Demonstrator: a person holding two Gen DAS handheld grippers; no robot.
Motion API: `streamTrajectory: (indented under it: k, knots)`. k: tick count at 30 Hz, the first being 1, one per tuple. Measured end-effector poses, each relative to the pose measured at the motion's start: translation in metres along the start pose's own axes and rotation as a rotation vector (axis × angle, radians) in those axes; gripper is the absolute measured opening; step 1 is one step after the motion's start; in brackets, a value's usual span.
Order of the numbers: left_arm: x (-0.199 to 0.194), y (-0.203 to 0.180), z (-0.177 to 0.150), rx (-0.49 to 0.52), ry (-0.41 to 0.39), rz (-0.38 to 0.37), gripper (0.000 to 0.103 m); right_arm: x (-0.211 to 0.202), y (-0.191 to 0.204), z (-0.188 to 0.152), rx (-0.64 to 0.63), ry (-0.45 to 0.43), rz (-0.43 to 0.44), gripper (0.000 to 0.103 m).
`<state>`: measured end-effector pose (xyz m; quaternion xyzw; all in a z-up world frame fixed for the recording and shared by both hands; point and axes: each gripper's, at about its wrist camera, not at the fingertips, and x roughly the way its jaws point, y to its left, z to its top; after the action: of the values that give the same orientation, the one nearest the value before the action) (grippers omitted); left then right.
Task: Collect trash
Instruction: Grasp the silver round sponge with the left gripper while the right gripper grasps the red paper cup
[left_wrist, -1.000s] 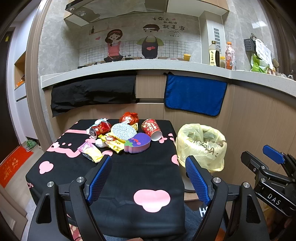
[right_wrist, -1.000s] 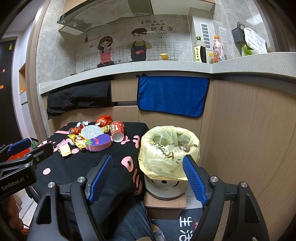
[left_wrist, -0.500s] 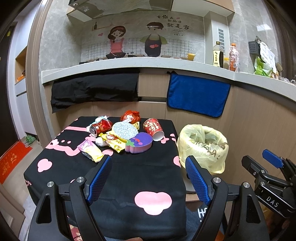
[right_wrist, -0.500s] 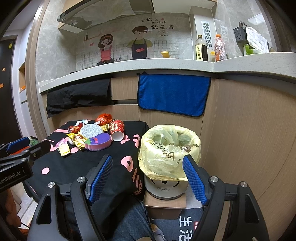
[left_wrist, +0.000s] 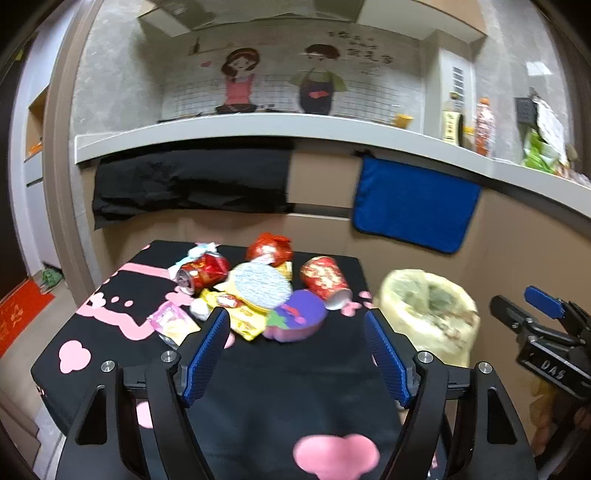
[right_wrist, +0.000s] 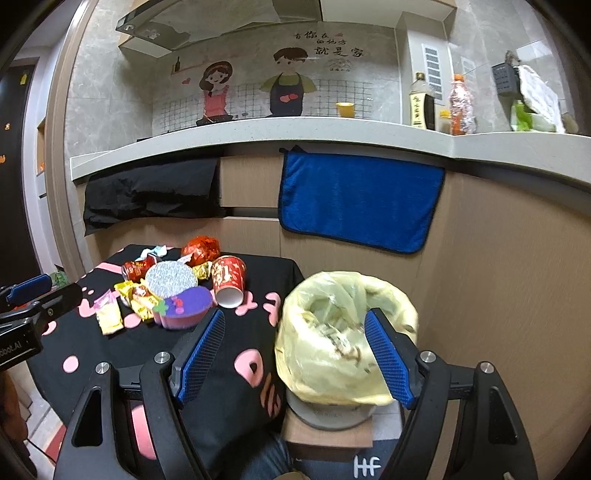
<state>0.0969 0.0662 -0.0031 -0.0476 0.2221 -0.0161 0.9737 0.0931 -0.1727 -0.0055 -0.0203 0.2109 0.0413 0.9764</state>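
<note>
In the lower middle of the left wrist view the left claw (left_wrist: 295, 354) stands wide, its jaws closing a little, with nothing between the ribbed blue pads (left_wrist: 205, 354) and nothing touched. In the right wrist view the right claw (right_wrist: 293, 356) is likewise released and empty; the bin shows beyond its right pad.

The desk (left_wrist: 122, 325) wears a black cloth with pink heart and cloud shapes. The trash lies heaped at its far centre, from left to right: a pale pink and yellow wrapper (left_wrist: 171, 323), a dented red can (left_wrist: 201, 273) on its side, yellow snack packets (left_wrist: 240, 314), a round silvery glitter disc (left_wrist: 262, 284), a crumpled red foil wrapper (left_wrist: 269, 247) behind it, a purple and pink foam block (left_wrist: 295, 319), and a red paper cup (left_wrist: 325, 280) tipped over with its mouth toward the camera.

Right of the desk stands the bin (right_wrist: 343, 332), lined with a wrinkled yellow plastic bag, on a small wooden block.

Behind, a grey stone counter (right_wrist: 258, 133) carries a black cloth (right_wrist: 151, 195) and a blue towel (right_wrist: 358, 203) hanging over wood panelling; a cartoon couple decorates the tiled wall.
</note>
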Motion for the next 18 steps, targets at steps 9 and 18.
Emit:
streamTrajectory:
  k: [9,18]
  knots:
    - [0.089,0.06,-0.012,-0.182,0.202,0.033,0.073,0.071,0.006,0.01,0.007,0.065,0.026,0.076]
    - [0.164,0.068,0.02,-0.105,0.247,-0.199,0.064,0.129,0.003,-0.005,0.003,0.184,0.07,0.076]
